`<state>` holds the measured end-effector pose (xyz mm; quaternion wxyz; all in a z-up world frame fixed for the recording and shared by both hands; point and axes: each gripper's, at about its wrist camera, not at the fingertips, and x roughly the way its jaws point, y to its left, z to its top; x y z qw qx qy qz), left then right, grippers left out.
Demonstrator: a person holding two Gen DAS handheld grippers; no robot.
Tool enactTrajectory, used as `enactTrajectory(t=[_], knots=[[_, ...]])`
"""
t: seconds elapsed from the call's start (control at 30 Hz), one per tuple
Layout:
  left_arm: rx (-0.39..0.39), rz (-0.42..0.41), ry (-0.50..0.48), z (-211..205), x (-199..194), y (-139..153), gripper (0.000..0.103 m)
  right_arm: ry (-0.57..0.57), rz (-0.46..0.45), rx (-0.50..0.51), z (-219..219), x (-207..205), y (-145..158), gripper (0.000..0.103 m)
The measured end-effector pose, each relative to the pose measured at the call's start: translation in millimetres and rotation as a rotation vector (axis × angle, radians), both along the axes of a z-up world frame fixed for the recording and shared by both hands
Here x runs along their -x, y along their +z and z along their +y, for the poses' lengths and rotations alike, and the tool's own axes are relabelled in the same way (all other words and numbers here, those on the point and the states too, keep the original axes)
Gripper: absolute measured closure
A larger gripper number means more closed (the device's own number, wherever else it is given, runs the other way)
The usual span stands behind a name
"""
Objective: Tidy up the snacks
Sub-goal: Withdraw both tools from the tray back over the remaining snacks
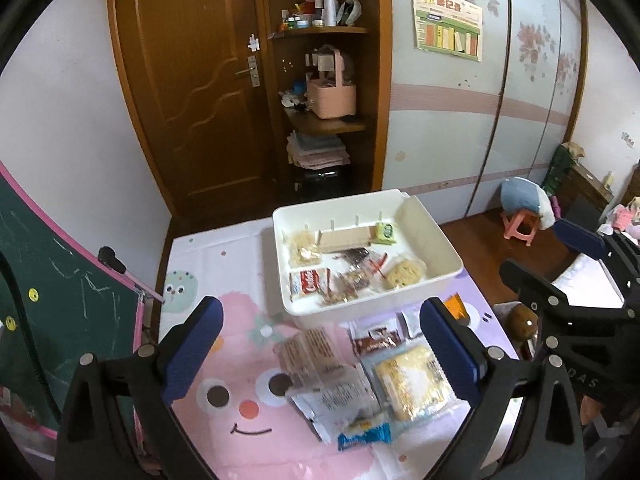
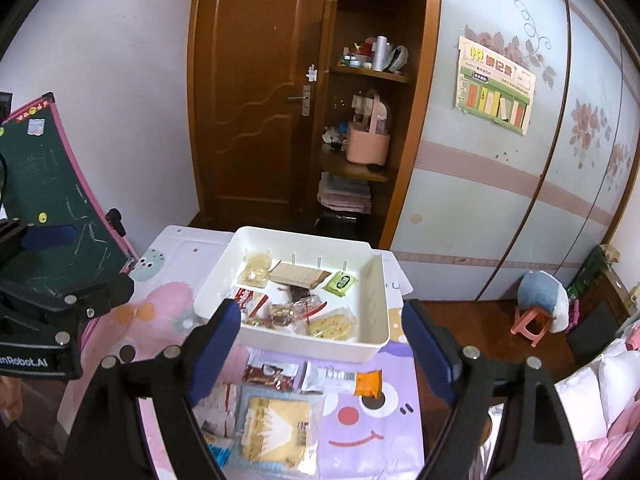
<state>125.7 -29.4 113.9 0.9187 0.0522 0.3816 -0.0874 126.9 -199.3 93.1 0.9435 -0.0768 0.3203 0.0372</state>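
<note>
Both grippers hover spread wide and empty over the cartoon-print tablecloth (image 1: 224,408). The left gripper (image 1: 320,354) frames loose snack packets, among them a yellow noodle pack (image 1: 408,382), low in the frame. The right gripper (image 2: 322,354) faces the white bin (image 2: 380,300) at center, which holds several snacks, including a green packet (image 2: 340,283).

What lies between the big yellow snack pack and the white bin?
In the right wrist view, a brown packet and an orange-ended sachet lie between yellow pack and bin.
</note>
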Motion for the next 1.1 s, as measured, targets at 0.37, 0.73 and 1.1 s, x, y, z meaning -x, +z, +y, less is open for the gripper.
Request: enactTrajectory(t=[0.37,0.73,1.1], knots=[[0.012,0.077,0.004,9,13,-39,0.004,0.011,0.069,-0.037,-5,18,-38,0.020],[0.032,0.217,0.074,18,-19,-121,0.004,0.003,0.243,-0.042,-1,6,-128,0.016],[0.052,0.297,0.148,25,-53,-188,0.004,-0.007,0.371,-0.089,0,-9,-199,0.004]])
